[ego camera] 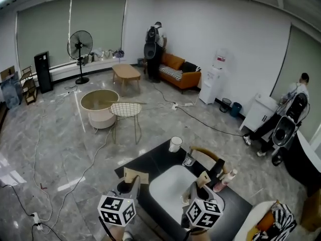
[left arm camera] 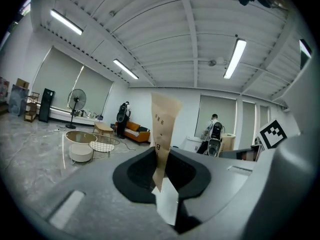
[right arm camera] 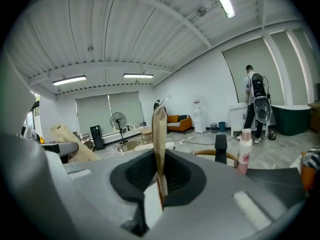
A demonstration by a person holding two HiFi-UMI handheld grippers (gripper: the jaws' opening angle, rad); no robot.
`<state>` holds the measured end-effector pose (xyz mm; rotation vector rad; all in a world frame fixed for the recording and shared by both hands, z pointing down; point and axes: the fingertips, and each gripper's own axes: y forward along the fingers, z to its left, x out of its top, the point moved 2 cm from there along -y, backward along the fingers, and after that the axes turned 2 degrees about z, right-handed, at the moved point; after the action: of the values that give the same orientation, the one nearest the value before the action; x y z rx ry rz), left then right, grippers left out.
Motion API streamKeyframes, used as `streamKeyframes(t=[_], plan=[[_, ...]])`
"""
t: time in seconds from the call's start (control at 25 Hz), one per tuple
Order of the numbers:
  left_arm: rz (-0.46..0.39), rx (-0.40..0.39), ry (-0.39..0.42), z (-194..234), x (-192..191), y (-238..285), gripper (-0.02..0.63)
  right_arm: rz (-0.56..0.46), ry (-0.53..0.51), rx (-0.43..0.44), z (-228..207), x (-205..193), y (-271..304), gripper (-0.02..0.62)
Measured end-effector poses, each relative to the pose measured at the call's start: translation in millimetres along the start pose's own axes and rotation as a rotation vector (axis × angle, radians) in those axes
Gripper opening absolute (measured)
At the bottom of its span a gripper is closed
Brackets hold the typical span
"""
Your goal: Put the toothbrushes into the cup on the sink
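Your left gripper is clamped on a paper-wrapped toothbrush, and your right gripper on a second toothbrush. The white cup stands at twelve o'clock from the sink basin; I can't tell its contents.

- The right gripper has its jaws closed on a brown paper packet, which stands upright.
- Right of the packet: a pink-capped bottle.
- Left of it: a second paper packet, tilted.
- Far behind it: a fan and an orange sofa.
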<state>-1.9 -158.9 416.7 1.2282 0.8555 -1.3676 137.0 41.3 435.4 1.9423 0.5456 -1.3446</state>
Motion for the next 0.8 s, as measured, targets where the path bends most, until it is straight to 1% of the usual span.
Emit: streamKeyframes(t=[0.24, 0.52, 0.8], plan=[[0.007, -0.072, -0.024, 39.3, 10.8, 30.1, 0.043, -0.011, 0.0, -0.085, 18.4, 9.2, 19.8, 0.032], [-0.002, -0.171, -0.001, 68.0, 24.2, 66.5, 0.043, -0.051, 0.025, -0.191, 26.3, 17.2, 39.7, 0.032], [0.008, -0.21, -0.029, 83.7, 20.6, 91.0, 0.043, -0.045, 0.027, -0.261, 23.5, 13.8, 45.0, 0.031]])
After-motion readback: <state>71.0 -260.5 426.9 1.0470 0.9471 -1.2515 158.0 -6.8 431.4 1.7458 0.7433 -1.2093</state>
